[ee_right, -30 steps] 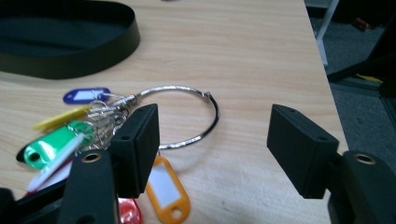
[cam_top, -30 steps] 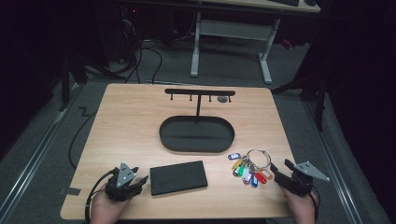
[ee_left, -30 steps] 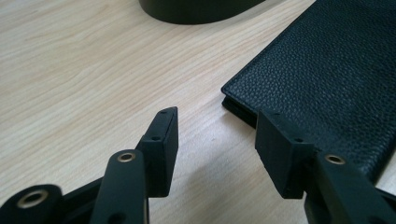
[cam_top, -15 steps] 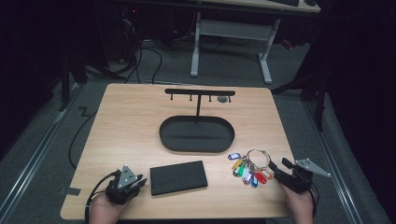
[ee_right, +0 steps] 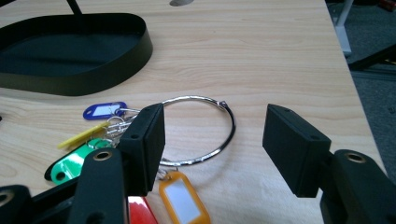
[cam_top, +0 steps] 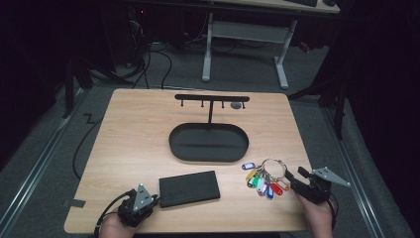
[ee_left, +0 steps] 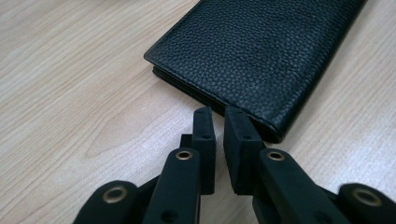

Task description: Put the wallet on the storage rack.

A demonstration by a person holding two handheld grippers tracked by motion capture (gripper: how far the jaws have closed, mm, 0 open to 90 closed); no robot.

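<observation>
Nothing is lifted yet: the right gripper (ee_right: 212,149), jaws wide, frames the key ring (ee_right: 201,130) near the table's (cam_top: 133,148) front right corner, while the left gripper (ee_left: 218,140), nearly closed, noses the wallet (ee_left: 271,51) at the front edge.

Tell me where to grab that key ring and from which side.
Grip the bare right arc of the metal ring, away from the coloured tags bunched at its left. The ring lies flat, so bring the open right gripper in low from the near edge, probably straddling the wire.
</observation>
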